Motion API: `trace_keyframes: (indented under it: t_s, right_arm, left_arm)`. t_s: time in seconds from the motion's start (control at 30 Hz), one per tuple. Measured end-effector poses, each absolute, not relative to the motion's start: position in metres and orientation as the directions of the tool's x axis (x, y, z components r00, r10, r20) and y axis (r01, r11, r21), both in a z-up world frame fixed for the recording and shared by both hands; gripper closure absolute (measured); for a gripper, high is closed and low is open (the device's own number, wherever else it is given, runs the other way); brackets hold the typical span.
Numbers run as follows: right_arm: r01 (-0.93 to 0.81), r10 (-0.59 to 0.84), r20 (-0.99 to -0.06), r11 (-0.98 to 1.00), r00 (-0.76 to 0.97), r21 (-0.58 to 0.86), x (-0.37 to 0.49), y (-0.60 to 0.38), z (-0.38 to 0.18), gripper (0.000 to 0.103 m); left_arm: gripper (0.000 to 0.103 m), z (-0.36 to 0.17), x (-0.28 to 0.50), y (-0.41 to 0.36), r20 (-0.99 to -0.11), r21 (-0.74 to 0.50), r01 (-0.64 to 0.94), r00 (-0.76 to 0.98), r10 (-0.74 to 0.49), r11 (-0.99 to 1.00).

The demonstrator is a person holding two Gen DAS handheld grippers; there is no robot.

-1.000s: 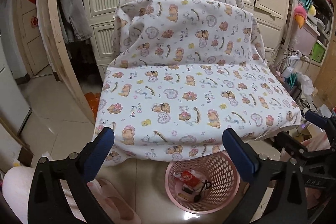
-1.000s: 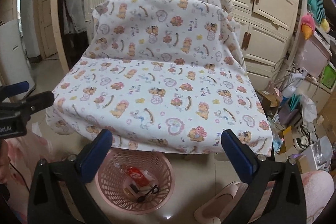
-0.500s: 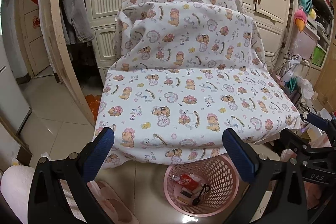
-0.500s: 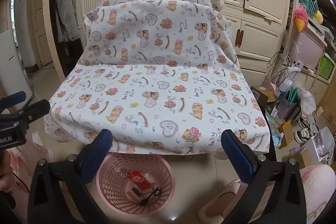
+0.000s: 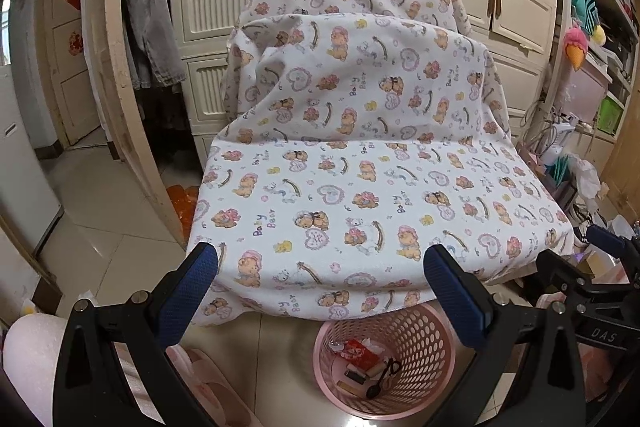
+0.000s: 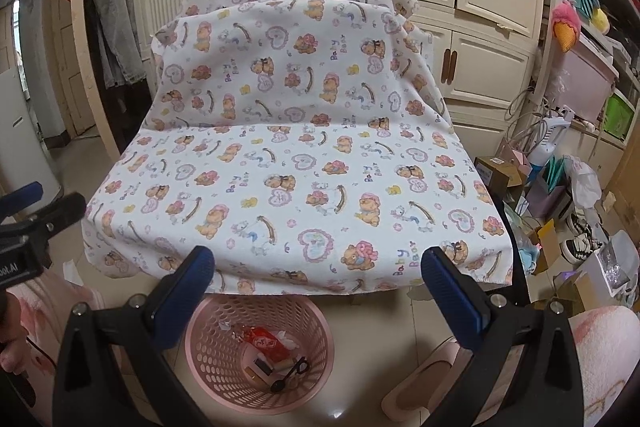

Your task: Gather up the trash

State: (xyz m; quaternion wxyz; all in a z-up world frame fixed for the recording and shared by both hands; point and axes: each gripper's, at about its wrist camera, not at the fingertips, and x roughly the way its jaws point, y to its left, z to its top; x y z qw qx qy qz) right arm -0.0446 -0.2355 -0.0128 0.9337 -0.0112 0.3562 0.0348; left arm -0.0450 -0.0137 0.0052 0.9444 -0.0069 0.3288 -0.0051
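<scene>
A pink perforated basket (image 5: 432, 331) (image 6: 320, 319) stands on the floor under the front edge of a table draped in a bear-print cloth (image 5: 360, 187) (image 6: 280, 167). Inside lie a red wrapper (image 5: 362, 351) (image 6: 266, 341), small packets and a black utensil (image 6: 290, 375). My left gripper (image 5: 320, 279) hangs open above the basket's left side, with nothing between its blue pads. My right gripper (image 6: 316, 277) is open too, above the basket's right side. The cloth's flat top carries no loose items.
Cream cabinets (image 6: 480, 27) stand behind the cloth. Boxes, bags and shoes (image 6: 560, 219) crowd the floor at right. A wooden frame (image 5: 116, 87) leans at left. Pink slippers (image 5: 208, 387) (image 6: 424, 383) and pink-clad legs lie below the grippers.
Both grippers have risen and tilted upward a little, so the cloth and cabinets fill more of each view and the basket sits lower. Both stayed open.
</scene>
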Motion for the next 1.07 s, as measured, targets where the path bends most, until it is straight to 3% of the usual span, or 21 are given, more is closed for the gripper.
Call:
trace_keyframes:
  t_s: [1.07]
  right_arm:
    - [-0.056,0.062,-0.672,0.998,0.738,0.03,-0.0418,-0.2382,-0.0132,0.0]
  left_arm:
    - [0.001,-0.0023,-0.0416,-0.0211,-0.636,-0.046,0.049,0.768,-0.067,0.998]
